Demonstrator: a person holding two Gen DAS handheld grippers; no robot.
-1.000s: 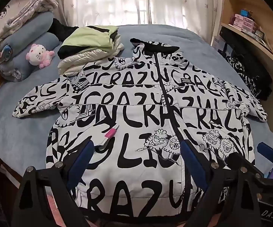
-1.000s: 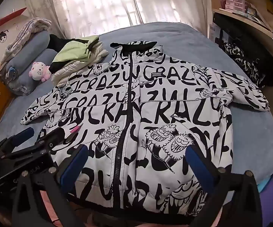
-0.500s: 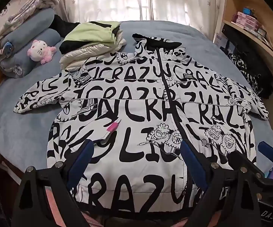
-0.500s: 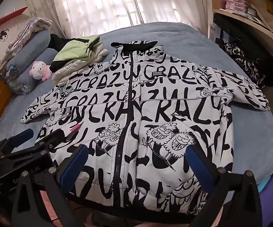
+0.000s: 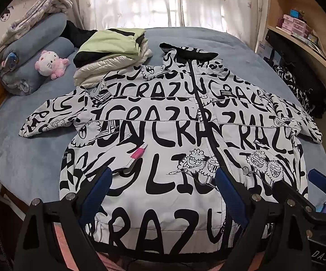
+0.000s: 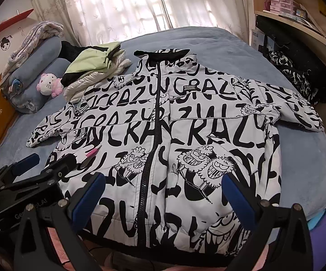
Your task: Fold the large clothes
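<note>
A large white jacket covered in black lettering lay spread flat, front side up, across the blue bed, its zipper closed up to the black collar and both sleeves stretched out sideways. A small pink tag rested on the jacket's panel left of the zipper (it looked like a pocket pull, though I could not tell for certain).

The left gripper hung above the jacket's hem, its jaws spread wide with nothing between them; the fingers were clear of the cloth. The right gripper hung over the hem just right of the zipper, its jaws equally wide and empty. In the right wrist view, the left gripper sat beside the jacket's left edge.

Beyond the jacket's left shoulder lay a pile of folded clothes, touching it, topped by 1 pale green piece. Further left of the jacket sat a pink-and-white plush toy against rolled blue bedding.
</note>
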